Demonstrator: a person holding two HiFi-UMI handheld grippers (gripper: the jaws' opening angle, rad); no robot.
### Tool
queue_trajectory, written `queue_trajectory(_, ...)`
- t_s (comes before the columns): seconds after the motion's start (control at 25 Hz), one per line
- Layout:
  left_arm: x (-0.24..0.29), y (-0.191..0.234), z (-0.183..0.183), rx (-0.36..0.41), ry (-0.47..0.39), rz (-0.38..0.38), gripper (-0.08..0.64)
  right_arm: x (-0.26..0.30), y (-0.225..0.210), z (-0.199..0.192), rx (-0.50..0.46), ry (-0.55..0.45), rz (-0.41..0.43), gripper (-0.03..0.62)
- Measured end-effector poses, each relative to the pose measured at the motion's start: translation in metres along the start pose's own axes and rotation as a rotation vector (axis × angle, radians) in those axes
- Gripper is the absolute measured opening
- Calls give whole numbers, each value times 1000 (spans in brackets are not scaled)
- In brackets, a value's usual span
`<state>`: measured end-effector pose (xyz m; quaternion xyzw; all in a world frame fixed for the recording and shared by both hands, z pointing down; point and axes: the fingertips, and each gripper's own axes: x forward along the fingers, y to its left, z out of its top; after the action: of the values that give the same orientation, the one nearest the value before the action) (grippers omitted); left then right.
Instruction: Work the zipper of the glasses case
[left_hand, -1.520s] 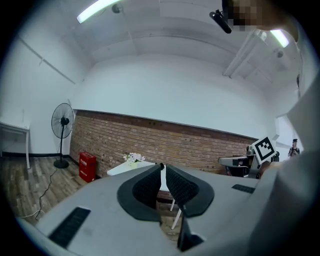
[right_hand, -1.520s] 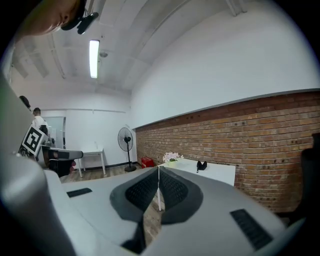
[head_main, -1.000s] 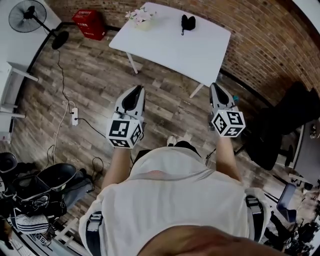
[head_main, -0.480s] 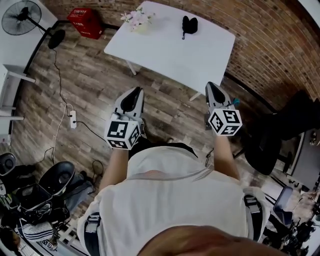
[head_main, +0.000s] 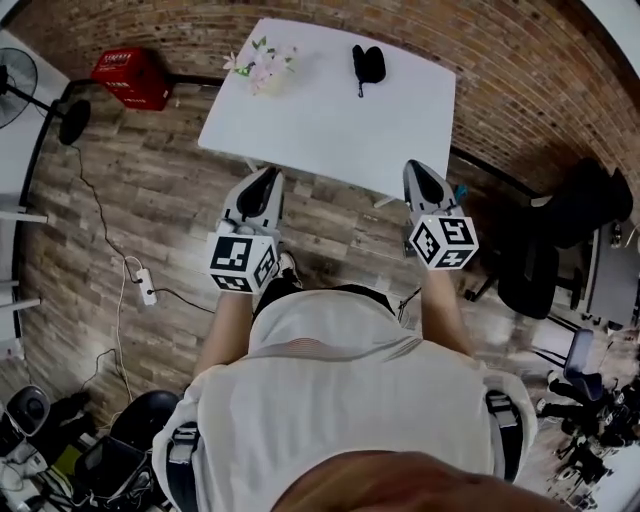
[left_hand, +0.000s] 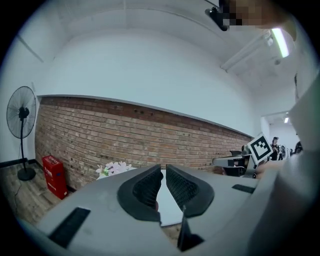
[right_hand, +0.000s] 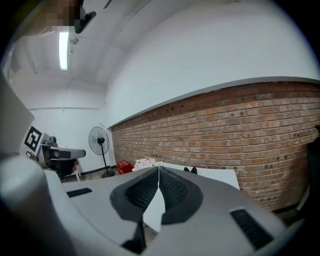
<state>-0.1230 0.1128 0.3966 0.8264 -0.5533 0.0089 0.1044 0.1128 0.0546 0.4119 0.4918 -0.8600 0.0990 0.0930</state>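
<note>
My left claw (head_main: 271, 173) is pinched together, empty, short of the white worktop (head_main: 300, 120). The glasses case (head_main: 368, 63) lies near its far edge. My right claw (head_main: 414, 166) is likewise closed and empty. I judge the zipper work unstarted.

The black glasses case (head_main: 368, 63) lies on the white counter (head_main: 330, 125) near its far edge, toward the far right corner.

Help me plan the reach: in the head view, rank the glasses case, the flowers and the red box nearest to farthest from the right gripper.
1. Glasses case, on the table, ahead-left of the right gripper.
2. Flowers, table's far left corner.
3. Red box, on the floor, farthest left.
</note>
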Motion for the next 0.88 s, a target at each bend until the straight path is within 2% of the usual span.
queue_trajectory(0.2,17,38,5,5,9,-64,41,20,18,-1,3,9,-61,52)
queue_trajectory(0.48,51,45,-3,-19,44,-144,41,32,2,-3,20,31,-136,52)
queue_trajectory(0.64,82,44,5,-1,37,-146,41,49,-25,-4,40,34,-146,52)
queue_trajectory(0.88,144,43,21,22,44,-127,41,97,-67,13,61,-2,-102,52)
